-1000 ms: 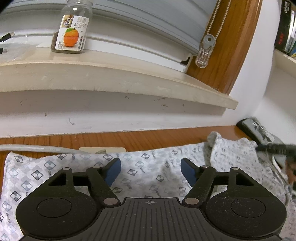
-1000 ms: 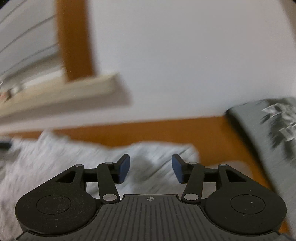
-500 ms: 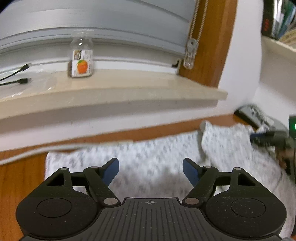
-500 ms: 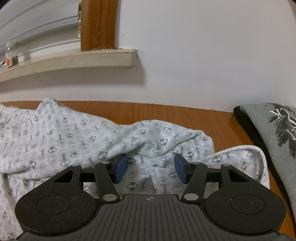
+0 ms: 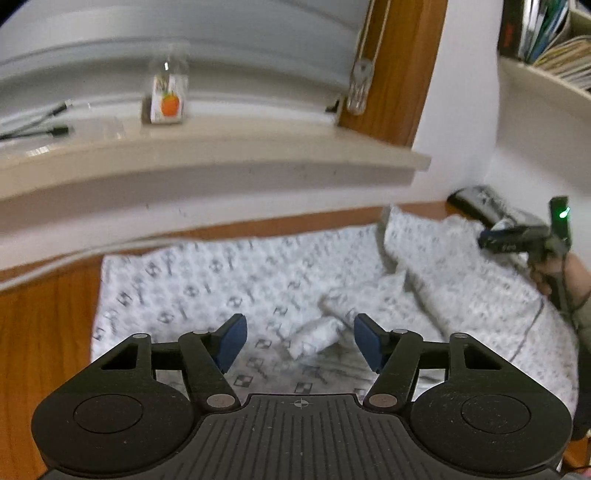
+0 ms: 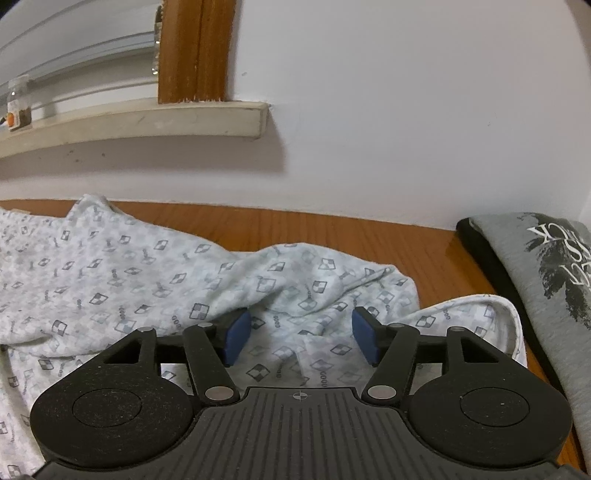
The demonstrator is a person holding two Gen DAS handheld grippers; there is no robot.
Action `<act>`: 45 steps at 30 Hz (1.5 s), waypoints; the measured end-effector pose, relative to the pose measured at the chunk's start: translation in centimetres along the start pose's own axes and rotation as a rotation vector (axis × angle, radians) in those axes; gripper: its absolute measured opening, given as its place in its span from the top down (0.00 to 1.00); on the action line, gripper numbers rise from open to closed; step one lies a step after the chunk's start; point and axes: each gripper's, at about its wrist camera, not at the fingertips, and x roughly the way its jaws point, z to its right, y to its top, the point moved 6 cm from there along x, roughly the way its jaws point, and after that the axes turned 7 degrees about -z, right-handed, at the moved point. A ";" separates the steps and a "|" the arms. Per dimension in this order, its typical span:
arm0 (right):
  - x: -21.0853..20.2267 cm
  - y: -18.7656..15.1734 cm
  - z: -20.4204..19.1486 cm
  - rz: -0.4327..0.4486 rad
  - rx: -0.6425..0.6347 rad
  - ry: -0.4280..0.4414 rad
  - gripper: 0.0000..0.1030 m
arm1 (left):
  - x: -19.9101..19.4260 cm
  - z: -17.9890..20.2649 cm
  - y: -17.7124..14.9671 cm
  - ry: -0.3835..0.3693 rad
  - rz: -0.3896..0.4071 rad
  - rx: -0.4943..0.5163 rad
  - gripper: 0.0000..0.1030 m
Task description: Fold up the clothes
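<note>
A white garment (image 5: 229, 273) with a small grey check print lies spread and rumpled on the wooden table (image 5: 48, 306). My left gripper (image 5: 298, 341) hovers open above its near middle, over a bunched fold, nothing between the blue pads. In the right wrist view the same garment (image 6: 155, 266) lies crumpled, and my right gripper (image 6: 300, 338) hangs open just over a raised ridge of cloth at the garment's right end. The right gripper (image 5: 517, 236), held by a hand, also shows at the far right of the left wrist view.
A folded grey printed garment (image 6: 546, 266) lies at the table's right end. A stone window sill (image 5: 207, 162) overhangs the back wall, carrying a small jar (image 5: 168, 98) and cables. A white cord (image 5: 66, 254) runs along the table's back. Shelves with books (image 5: 554, 33) stand at the upper right.
The left gripper has pulled back and up from the wall, so much more of the garment shows. The right gripper has swung and settled low over the garment's right end. Both stayed open.
</note>
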 end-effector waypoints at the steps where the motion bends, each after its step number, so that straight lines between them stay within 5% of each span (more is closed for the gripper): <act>1: 0.0 0.0 0.0 0.001 0.000 -0.002 0.41 | -0.5 0.1 0.0 -0.003 0.006 0.006 0.34; 4: 0.0 0.0 0.0 0.000 -0.002 -0.004 0.40 | -0.8 0.7 -0.8 -0.021 -0.029 0.052 0.28; 11: -0.2 0.0 -0.1 0.009 0.006 -0.006 0.36 | 2.7 1.7 -0.5 0.004 -0.097 0.106 0.33; 17: -0.3 0.1 0.0 0.013 0.018 0.005 0.34 | 4.1 3.2 1.4 -0.005 -0.091 0.159 0.63; 19: -0.3 0.1 0.1 0.013 0.021 0.009 0.34 | 4.5 3.8 1.7 -0.008 -0.101 0.169 0.82; 24: -0.4 0.1 0.1 0.017 0.026 0.016 0.30 | 3.1 4.1 2.6 0.020 -0.068 0.174 0.93; 33: -0.4 0.1 0.1 0.021 0.027 0.022 0.29 | -5.6 0.0 8.2 0.093 0.000 0.116 0.94; 38: -0.3 0.0 0.1 0.019 0.027 0.020 0.29 | -1.7 -3.9 7.1 0.314 -0.156 0.107 0.88; 45: -0.3 0.0 0.1 0.015 0.025 0.024 0.29 | -0.4 -2.1 3.9 0.274 -0.112 0.096 0.79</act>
